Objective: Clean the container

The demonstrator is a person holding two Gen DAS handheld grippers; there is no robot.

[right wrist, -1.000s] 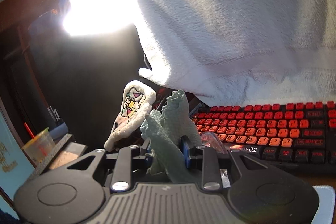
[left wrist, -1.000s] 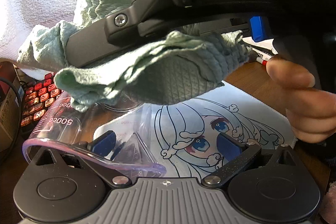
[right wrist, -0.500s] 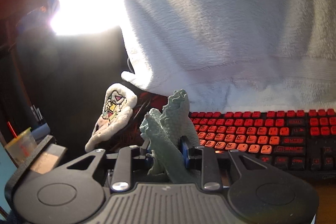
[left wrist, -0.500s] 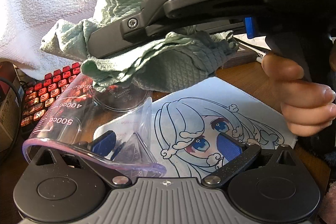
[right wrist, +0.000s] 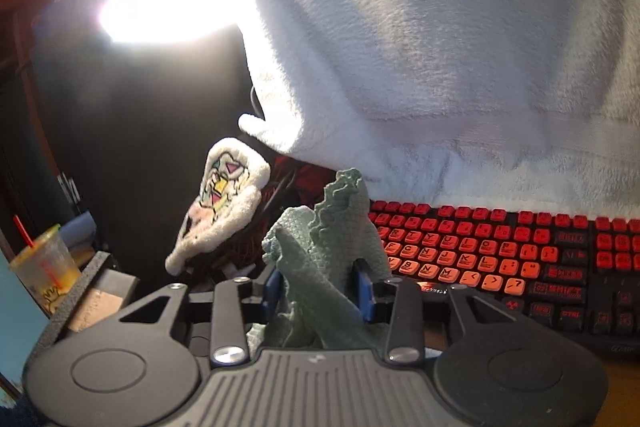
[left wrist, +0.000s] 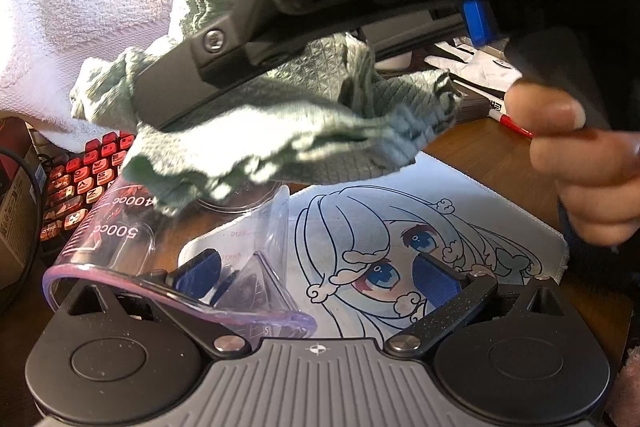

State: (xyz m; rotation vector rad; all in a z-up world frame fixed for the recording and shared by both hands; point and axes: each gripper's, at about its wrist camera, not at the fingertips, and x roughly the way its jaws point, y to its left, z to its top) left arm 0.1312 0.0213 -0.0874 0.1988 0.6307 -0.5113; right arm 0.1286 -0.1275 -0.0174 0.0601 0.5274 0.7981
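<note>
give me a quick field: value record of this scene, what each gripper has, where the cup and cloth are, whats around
left gripper: open, one finger inside the clear measuring cup, the other outside its wall
measuring cup: transparent, lying tilted, marked 400cc and 500cc
right gripper: shut on the green cloth
cloth position: hanging just above the cup in the left wrist view, contact unclear
surface: illustrated desk mat on a wooden desk
nearby: red keyboard, white fleece blanket, red marker
</note>
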